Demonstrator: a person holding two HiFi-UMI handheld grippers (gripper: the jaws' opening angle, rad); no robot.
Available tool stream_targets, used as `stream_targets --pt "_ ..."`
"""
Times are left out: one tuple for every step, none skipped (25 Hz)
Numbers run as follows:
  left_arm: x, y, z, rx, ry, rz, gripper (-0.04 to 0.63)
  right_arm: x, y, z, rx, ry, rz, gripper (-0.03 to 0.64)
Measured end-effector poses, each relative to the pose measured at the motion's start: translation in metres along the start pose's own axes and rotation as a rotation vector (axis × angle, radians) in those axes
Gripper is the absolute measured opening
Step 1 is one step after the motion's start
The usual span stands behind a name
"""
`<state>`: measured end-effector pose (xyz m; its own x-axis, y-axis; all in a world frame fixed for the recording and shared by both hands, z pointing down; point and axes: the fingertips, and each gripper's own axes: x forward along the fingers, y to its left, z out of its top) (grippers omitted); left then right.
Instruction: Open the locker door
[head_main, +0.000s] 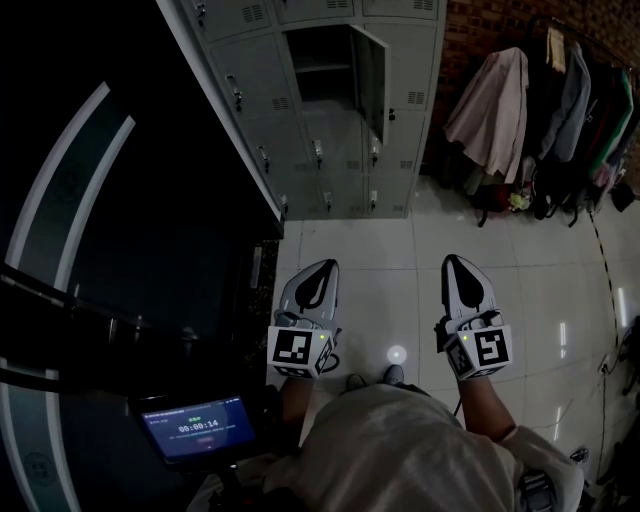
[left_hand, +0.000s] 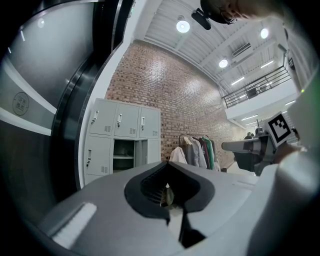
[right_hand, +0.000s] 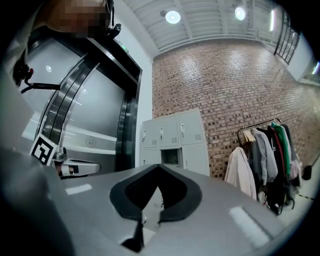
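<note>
Closest in, the person stands over a white tiled floor (head_main: 400, 262), with a small lit screen (head_main: 197, 428) low at their left side. They hold both tools out in front, level with each other and a little apart. The left gripper (head_main: 321, 270) has its two jaws pressed together with nothing between them, and the right gripper (head_main: 456, 266) is the same: jaws closed tight, empty. Neither touches anything; both point across the floor towards the far wall.

Beyond them, well apart from either tool, stands the grey bank of lockers (head_main: 340, 160) against a brick wall (head_main: 490, 25). One locker door (head_main: 370, 72) in the middle column already hangs open, swung out to the right, and the dark compartment (head_main: 318, 60) behind it shows a shelf. The doors around it are shut. To the right of the lockers, a rail of coats and jackets (head_main: 540, 110) hangs along the brick.
</note>
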<state>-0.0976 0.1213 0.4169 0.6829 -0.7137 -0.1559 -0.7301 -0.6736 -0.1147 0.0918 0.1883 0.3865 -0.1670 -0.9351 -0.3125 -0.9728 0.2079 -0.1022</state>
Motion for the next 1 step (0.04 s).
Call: stream_targets --pt "-0.0005 -0.0016 -0.0009 -0.001 0.003 0.000 0.067 -0.0006 -0.0004 0.0028 0.006 -0.017 -0.003 0.000"
